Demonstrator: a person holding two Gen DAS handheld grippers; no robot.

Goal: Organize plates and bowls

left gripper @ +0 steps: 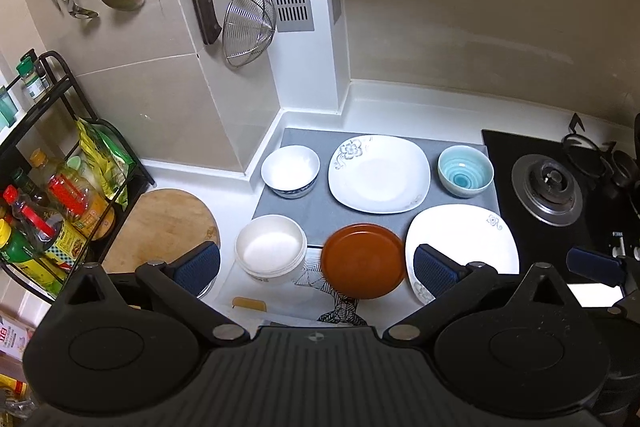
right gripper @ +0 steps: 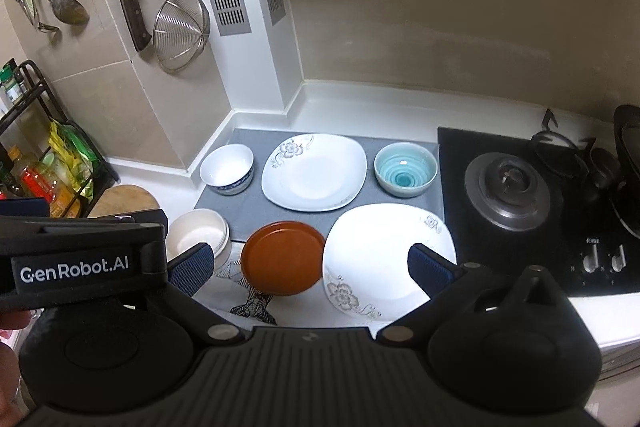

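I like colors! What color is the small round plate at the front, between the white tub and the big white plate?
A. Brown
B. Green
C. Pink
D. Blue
A: the round plate is reddish brown, sitting between the white tub and the square white plate.

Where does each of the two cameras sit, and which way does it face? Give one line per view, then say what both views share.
Left wrist: on the left gripper, above the counter, facing down and forward at the dishes; its open jaws show, plus the right gripper's tip at right.
Right wrist: on the right gripper, a little rightward, same heading; open jaws show, the left gripper's body at left.
Shared: brown plate, teal bowl, stove burner.
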